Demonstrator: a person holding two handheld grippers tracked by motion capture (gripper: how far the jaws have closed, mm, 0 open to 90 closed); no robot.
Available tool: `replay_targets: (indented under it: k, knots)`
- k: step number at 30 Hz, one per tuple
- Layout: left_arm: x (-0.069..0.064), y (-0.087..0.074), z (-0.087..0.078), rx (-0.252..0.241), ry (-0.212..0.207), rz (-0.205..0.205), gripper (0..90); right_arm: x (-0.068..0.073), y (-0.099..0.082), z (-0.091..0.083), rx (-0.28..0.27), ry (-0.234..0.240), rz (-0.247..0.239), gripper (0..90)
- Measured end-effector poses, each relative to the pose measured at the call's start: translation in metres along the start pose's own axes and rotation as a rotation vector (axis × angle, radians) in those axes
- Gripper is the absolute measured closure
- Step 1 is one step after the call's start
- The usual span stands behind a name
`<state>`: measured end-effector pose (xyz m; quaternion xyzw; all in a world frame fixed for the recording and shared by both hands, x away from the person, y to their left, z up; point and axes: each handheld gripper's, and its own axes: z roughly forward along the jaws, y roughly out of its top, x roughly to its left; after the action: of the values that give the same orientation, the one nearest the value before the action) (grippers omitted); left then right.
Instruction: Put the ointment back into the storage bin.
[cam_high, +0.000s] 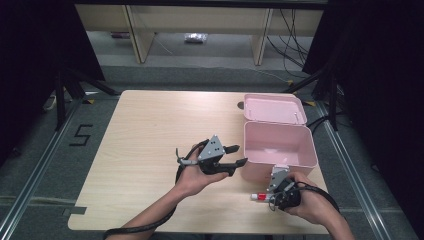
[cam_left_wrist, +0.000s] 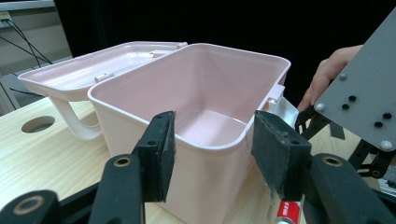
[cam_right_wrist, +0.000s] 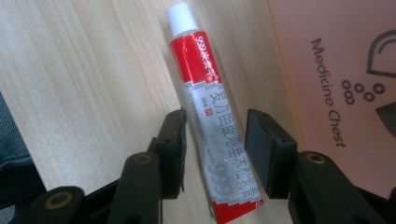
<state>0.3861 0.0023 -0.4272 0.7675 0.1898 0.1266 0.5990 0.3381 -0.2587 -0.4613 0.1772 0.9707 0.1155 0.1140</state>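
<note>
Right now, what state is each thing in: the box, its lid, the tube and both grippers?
Medicine chest: open, empty, upright on the table.
Lid: swung fully back, lying flat behind.
Ointment tube: capped, lying flat on the table beside the chest.
Right gripper: open, jaws astride the tube, not pressing it.
Left gripper: open, holding nothing, facing the chest.

table (cam_high: 145, 150): light wood | on it: pink box (cam_high: 278, 146); ointment tube (cam_right_wrist: 210, 126)

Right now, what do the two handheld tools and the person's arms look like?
Both the left tool and the right tool are black, each with two flat rectangular pads on pinned link arms and a grey three-cornered plate on top. A black cable trails from the left one. Forearms are bare, without sleeves.
</note>
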Motion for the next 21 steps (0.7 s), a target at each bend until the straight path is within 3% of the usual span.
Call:
replay_targets:
  k: [2, 7, 8, 14, 15, 18, 21]
  knots:
    - [-0.0007, -0.0002, 0.0005, -0.001, -0.003, -0.002, 49.1, 0.0039, 0.0004, 0.0011, 0.007, 0.002, 0.041, 59.9]
    - [-0.0009, -0.0008, 0.0005, 0.001, -0.002, -0.002, 49.3, 0.0051, -0.0003, 0.0041, -0.002, -0.007, 0.049, 59.2]
    - [-0.0007, -0.0008, 0.0004, 0.001, -0.002, -0.001, 49.3, 0.0031, -0.0004, 0.0044, -0.009, -0.008, 0.017, 59.1]
    - [-0.0010, -0.0015, 0.0006, -0.001, 0.000, -0.006, 49.5, 0.0052, 0.0003, 0.0052, -0.005, -0.016, 0.005, 58.5]
    - [-0.0009, -0.0021, 0.0018, -0.015, -0.007, -0.009, 49.5, 0.0078, 0.0003, 0.0050, 0.001, -0.019, 0.037, 58.5]
    - [-0.0013, -0.0020, 0.0011, 0.001, -0.006, -0.002, 49.6, 0.0058, 0.0010, 0.0058, -0.006, -0.029, -0.011, 58.5]
    - [-0.0012, -0.0022, 0.0012, 0.003, -0.008, -0.002, 49.6, 0.0080, 0.0009, 0.0055, 0.002, -0.038, -0.011, 58.9]
